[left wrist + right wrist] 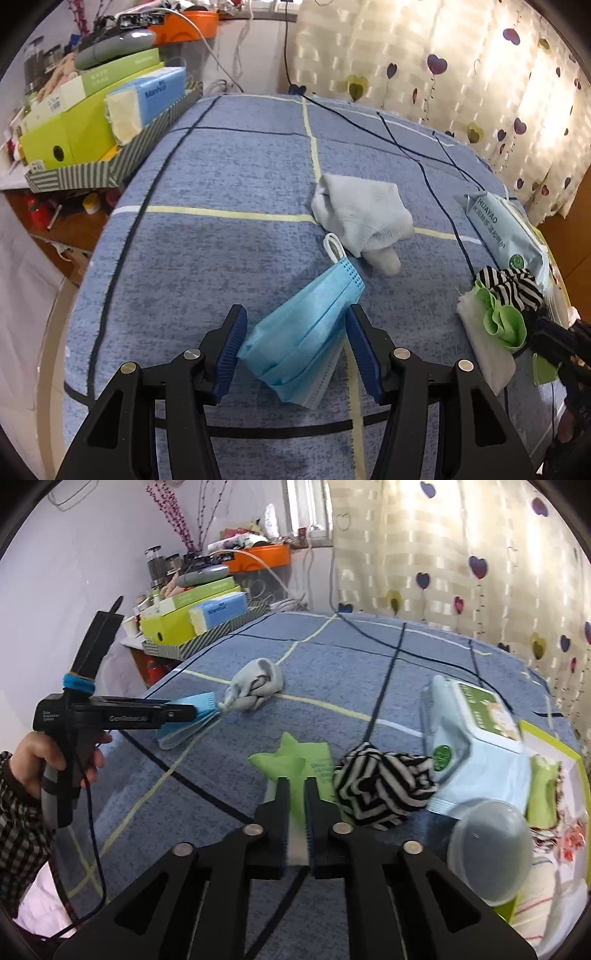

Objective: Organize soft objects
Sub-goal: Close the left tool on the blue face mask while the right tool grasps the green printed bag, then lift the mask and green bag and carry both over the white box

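Note:
A blue face mask [303, 332] sits folded between the blue pads of my left gripper [295, 314], which is shut on it just above the blue bedsheet [221, 258]. The right wrist view shows that left gripper [199, 710] holding the mask [181, 727] in front of a pale grey sock [258, 686]. My right gripper [297, 781] stands with its jaws a narrow gap apart over a green cloth [291, 760], which shows through the gap. A black-and-white striped cloth [384, 790] lies just to its right. In the left wrist view the green cloth [506, 325] rests bunched on a white folded cloth [480, 339].
A pack of wet wipes [472, 746] lies behind the striped cloth. A grey dome lid [487, 842] and a green-edged tray [569, 760] sit at the right. A striped box [92, 170] with cartons borders the bed's left edge. A black cable [369, 129] crosses the sheet. A curtain hangs behind.

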The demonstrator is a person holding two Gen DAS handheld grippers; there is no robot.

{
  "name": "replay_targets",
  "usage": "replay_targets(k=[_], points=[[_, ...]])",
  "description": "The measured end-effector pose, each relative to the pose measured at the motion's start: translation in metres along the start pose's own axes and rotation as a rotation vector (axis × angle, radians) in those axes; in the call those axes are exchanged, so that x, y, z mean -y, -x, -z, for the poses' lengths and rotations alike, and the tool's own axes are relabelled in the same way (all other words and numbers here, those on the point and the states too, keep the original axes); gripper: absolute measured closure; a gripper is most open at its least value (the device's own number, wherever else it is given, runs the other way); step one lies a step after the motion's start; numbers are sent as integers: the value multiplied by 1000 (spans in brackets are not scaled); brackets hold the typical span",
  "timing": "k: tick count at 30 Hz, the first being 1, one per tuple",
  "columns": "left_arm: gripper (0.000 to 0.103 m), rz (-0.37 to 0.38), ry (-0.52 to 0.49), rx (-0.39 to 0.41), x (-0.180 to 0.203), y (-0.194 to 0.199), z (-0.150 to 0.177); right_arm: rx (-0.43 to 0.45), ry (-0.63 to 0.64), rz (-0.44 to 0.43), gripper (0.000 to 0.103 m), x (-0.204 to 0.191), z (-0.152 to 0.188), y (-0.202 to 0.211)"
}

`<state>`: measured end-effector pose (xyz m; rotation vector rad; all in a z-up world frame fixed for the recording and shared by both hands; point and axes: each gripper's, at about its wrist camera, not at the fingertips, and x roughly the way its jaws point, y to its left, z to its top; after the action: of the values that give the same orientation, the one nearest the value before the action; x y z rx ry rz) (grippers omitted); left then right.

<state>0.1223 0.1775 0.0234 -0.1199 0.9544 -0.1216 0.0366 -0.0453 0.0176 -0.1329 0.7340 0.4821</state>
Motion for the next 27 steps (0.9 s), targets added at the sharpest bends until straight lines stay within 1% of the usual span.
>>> replay_targets(k=[1, 2, 3, 6, 7, 11, 13, 14, 15, 16, 17, 18, 21, 25, 27], points=[[47, -2, -1, -1, 1, -1, 0, -6, 11, 8, 77, -2, -1, -2], [46, 0, -2, -3, 1, -2, 1, -13, 18, 12, 64, -4, -1, -5], [46, 1, -3, -7, 2, -4, 1, -20, 23, 13, 53, -5, -1, -9], [45, -6, -16, -13, 5, -7, 2, -39, 33, 31, 53, -6, -1, -19], [45, -6, -18, -16, 6, -8, 2, -45, 38, 52, 53, -7, -1, -22], [45, -10, -13, -16, 7, -9, 2, -64, 16, 89, 53, -1, -1, -30], [45, -19, -10, -13, 8, -9, 2, -70, 16, 112, 65, 1, 1, -31], [48, -17, -8, -11, 8, -9, 2, -74, 12, 118, 76, 3, 1, -32], [59, -16, -6, -8, 8, -9, 2, -73, 6, 116, 79, 5, 1, -32], [64, -17, -4, -8, 8, -9, 2, -72, 4, 109, 82, 5, 1, -31], [66, -14, -3, -8, 8, -9, 2, -69, 9, 110, 86, 5, 1, -30], [71, -11, -3, -6, 9, -9, 3, -62, 12, 110, 88, 4, 1, -28], [78, -18, -9, 5, 11, -6, 3, -37, -5, 87, 93, 5, 0, -22], [83, -15, -20, 25, 16, 1, 5, -15, -18, 64, 94, 4, -1, -14], [83, -14, -22, 35, 19, 7, 7, -5, -21, 53, 94, 3, -1, -9]])
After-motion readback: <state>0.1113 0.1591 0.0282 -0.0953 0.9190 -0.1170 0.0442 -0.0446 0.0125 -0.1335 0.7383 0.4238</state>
